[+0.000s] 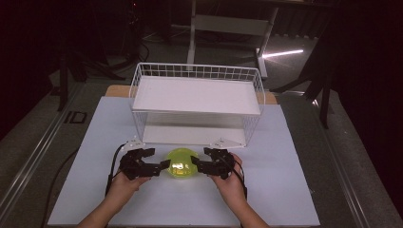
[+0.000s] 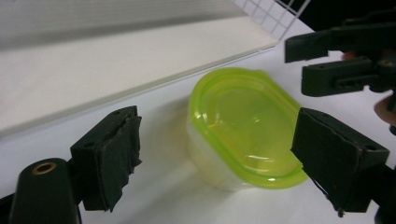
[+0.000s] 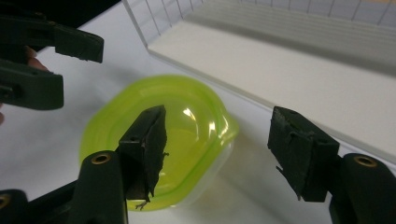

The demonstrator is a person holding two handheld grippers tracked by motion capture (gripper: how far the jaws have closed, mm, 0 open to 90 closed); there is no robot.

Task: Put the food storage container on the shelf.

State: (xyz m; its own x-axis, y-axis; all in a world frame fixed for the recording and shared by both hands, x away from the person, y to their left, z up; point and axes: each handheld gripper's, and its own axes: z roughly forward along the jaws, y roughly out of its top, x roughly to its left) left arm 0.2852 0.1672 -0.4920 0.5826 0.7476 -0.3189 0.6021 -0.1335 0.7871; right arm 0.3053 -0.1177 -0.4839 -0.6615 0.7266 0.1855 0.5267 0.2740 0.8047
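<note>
— While both tools flank it, where is the item?
— Lidded green container (image 1: 182, 163) on the white table (image 1: 285, 190), before the wire shelf (image 1: 197, 95). Left gripper (image 1: 164, 164) and right gripper (image 1: 194, 163): jaws wide, empty.
— Risks?
— Uneven squeeze could pop the lid or skid it.
— Markings?
— None legible.

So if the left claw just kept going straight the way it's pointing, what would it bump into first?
Most likely the green-lidded container. The left claw points right at it, jaws open, one jaw already at the lid's edge. Beyond the container waits the right claw, pointing back. Depth is hard to judge, but nothing else lies between.
</note>
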